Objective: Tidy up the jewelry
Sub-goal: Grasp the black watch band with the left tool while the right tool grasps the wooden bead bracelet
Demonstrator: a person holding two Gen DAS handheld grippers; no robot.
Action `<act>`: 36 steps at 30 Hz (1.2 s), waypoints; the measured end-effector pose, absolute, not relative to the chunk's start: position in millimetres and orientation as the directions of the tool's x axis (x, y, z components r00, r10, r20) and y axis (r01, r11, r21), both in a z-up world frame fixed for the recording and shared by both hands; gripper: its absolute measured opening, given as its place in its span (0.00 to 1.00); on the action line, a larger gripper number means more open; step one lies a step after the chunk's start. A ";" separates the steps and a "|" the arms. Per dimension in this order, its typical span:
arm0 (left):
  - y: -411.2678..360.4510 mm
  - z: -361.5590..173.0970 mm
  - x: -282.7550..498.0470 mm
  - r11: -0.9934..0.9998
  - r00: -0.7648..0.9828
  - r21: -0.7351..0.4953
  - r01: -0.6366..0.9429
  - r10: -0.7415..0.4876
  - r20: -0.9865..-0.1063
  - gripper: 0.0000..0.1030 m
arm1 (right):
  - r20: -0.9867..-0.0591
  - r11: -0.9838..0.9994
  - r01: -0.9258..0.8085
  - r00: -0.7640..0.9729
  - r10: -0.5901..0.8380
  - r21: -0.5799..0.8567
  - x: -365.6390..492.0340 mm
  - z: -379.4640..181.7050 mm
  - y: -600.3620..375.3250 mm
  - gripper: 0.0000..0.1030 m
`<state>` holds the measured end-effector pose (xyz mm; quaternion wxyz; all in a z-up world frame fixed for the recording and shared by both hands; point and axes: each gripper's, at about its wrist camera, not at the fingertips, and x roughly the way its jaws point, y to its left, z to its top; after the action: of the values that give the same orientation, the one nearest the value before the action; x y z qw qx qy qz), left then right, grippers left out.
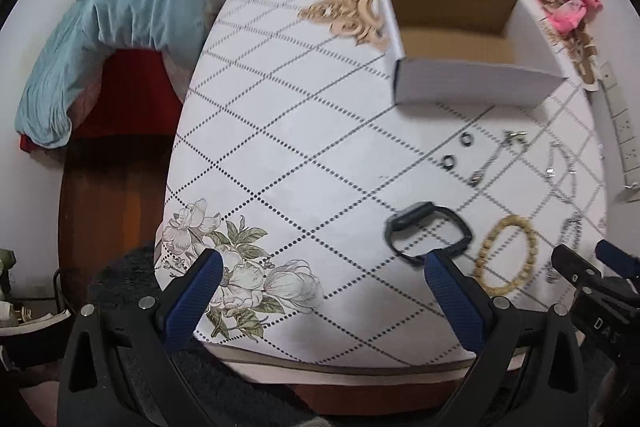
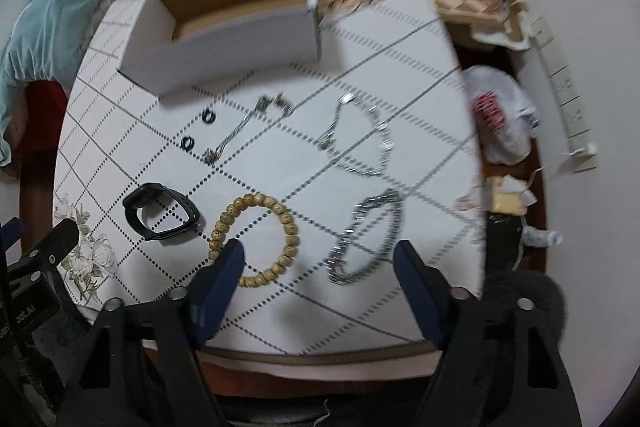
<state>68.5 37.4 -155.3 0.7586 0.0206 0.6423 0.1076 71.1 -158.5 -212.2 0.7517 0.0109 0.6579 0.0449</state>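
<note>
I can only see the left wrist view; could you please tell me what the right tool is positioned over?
Observer: The right tool is open, and the nearer silver chain shows between its fingers, ungripped.
Operator: Thank you. Where does the bead bracelet sit relative to it?
Observer: The bead bracelet lies beside the chain, and the finger on the picture's left covers part of its ring.
Operator: Is anything beyond the table's right edge?
Observer: Yes, a white bag with red print lies just past the edge of the table.
</note>
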 end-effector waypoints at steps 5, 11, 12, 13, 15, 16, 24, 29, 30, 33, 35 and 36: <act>48.0 -178.9 74.6 0.981 0.099 0.124 -0.150 0.140 -0.985 0.99 | -0.993 0.995 -0.080 0.095 0.074 0.067 77.6 -242.5 -143.0 0.55; 52.4 -203.5 85.1 0.985 0.077 0.015 -0.171 0.028 -0.997 0.96 | -0.995 0.993 -0.112 0.090 0.047 0.037 80.0 -256.2 -132.3 0.42; 51.2 -208.1 87.6 0.985 0.070 0.010 -0.170 0.023 -0.997 0.94 | -0.995 0.993 -0.114 0.092 0.039 0.029 80.1 -256.3 -131.1 0.40; 49.6 -211.6 89.9 0.986 0.066 -0.002 -0.166 0.009 -0.998 0.84 | -0.995 0.993 -0.114 0.092 0.034 0.024 80.3 -256.3 -130.7 0.37; 46.3 -219.0 93.2 0.988 0.061 -0.013 -0.153 -0.003 -0.998 0.66 | -0.995 0.993 -0.118 0.094 0.032 0.021 79.1 -256.0 -130.5 0.35; 44.1 -223.4 94.5 0.990 0.052 -0.011 -0.142 -0.003 -0.999 0.54 | -0.995 0.992 -0.122 0.097 0.030 0.018 77.5 -257.0 -131.2 0.33; 41.6 -230.7 86.2 0.998 0.123 0.048 -0.041 0.053 -0.991 0.12 | -0.994 0.987 -0.159 0.112 0.015 -0.003 78.2 -256.8 -135.0 0.33; 48.5 -230.4 77.6 0.998 0.144 0.050 -0.040 0.055 -0.988 0.09 | -0.990 0.988 -0.158 0.137 0.018 -0.004 68.1 -251.8 -128.8 0.33; 49.5 -230.3 76.9 0.998 0.147 0.049 -0.042 0.054 -0.988 0.09 | -0.989 0.988 -0.156 0.144 0.019 -0.004 65.6 -251.0 -128.4 0.33; 53.1 -230.6 71.9 0.998 0.157 0.048 -0.048 0.055 -0.986 0.09 | -0.987 0.988 -0.155 0.162 0.022 -0.004 57.5 -248.6 -126.3 0.33; 50.4 -233.0 65.4 0.997 0.162 0.049 -0.051 0.057 -0.985 0.09 | -0.985 0.988 -0.154 0.172 0.020 -0.007 55.0 -247.3 -125.8 0.28; 51.1 -232.5 64.1 0.997 0.163 0.047 -0.053 0.055 -0.985 0.09 | -0.984 0.988 -0.155 0.179 0.017 -0.011 54.3 -247.3 -127.6 0.11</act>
<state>64.1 51.1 -232.4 0.7624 0.0009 0.6461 0.0354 54.3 -127.6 -247.3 0.7659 -0.0542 0.6382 0.0562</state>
